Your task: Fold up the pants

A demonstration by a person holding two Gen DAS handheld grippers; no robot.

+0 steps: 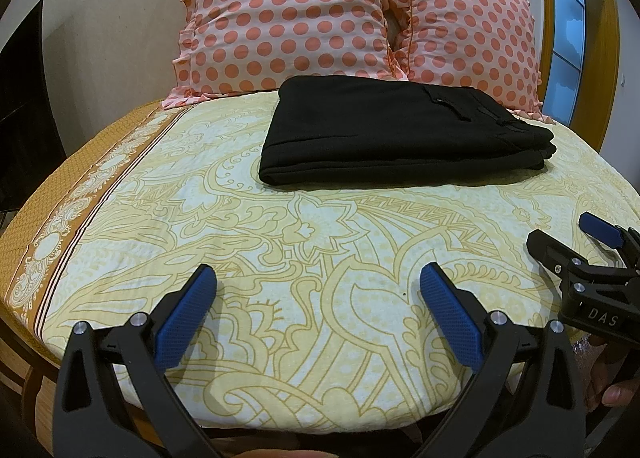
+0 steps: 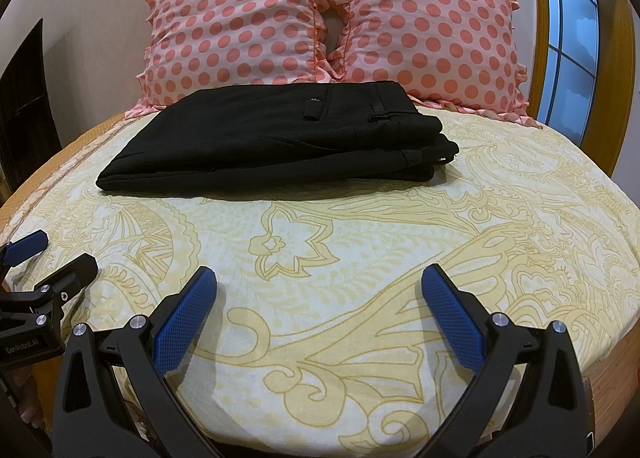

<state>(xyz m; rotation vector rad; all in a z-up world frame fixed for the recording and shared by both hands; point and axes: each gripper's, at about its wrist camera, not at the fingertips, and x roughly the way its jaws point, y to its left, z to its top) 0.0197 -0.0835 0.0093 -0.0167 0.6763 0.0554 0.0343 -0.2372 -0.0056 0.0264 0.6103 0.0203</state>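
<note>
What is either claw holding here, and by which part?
Nothing is held. The left claw and the right claw are both open over the bedsheet, apart from the folded black pants near the pillows.

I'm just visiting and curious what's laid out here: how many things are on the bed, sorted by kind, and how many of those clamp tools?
Folded black pants: 1
Polka-dot pillows: 2, the left pillow and the right pillow
Clamp tools: 2, the left gripper and the right gripper, both open and holding nothing
Total: 5, all on or over the patterned bedsheet
</note>
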